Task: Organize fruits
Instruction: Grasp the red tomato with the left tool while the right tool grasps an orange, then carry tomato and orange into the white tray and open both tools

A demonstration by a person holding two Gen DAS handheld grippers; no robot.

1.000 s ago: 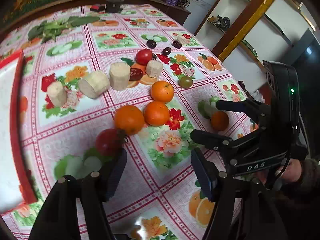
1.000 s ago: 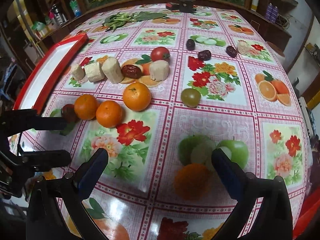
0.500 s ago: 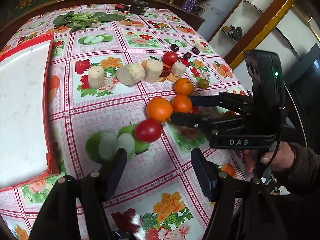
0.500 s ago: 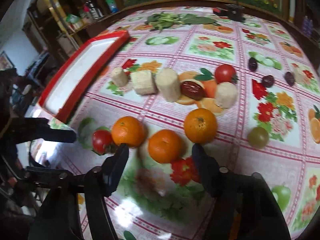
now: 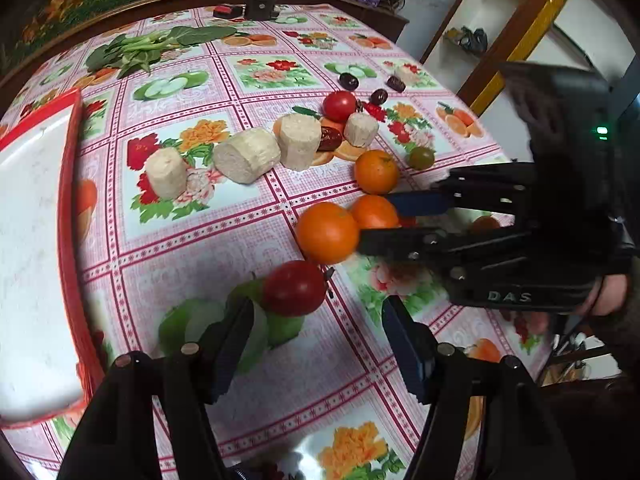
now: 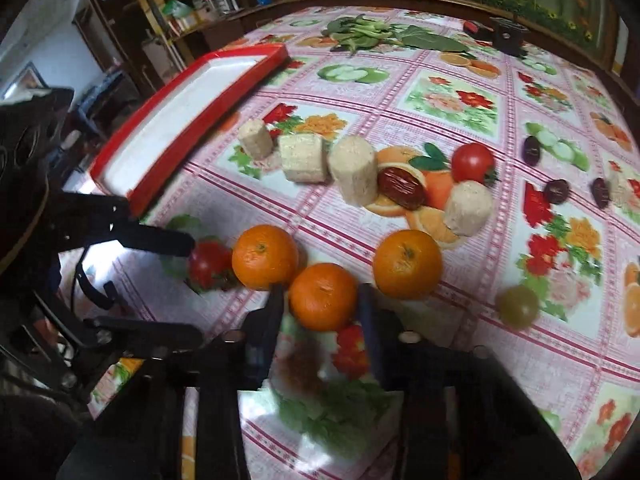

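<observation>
Three oranges lie in a loose row on the flowered tablecloth. My right gripper [image 6: 322, 300] is closing around the middle orange [image 6: 322, 296], one pad against each side; in the left wrist view the right gripper [image 5: 376, 220] reaches in from the right over this orange [image 5: 374, 212]. The other oranges [image 6: 265, 257] [image 6: 407, 263] sit just beside it. My left gripper [image 5: 316, 316] stands open and holds nothing, with a red tomato [image 5: 294, 288] just beyond its left fingertip. In the right wrist view the left gripper [image 6: 196, 290] is at the left, by that tomato [image 6: 210, 264].
A red-rimmed white tray [image 5: 70, 216] lies at the left. Beyond the oranges are several pale cylinder chunks [image 5: 246, 160], a second tomato [image 5: 339, 106], dark dates [image 6: 402, 190] and a small green fruit [image 6: 517, 306]. Leafy greens [image 5: 148, 48] lie at the far edge.
My right gripper swung left from the table's right side to the oranges and narrowed from wide open onto the middle one. The left gripper shifted slightly, its opening unchanged.
</observation>
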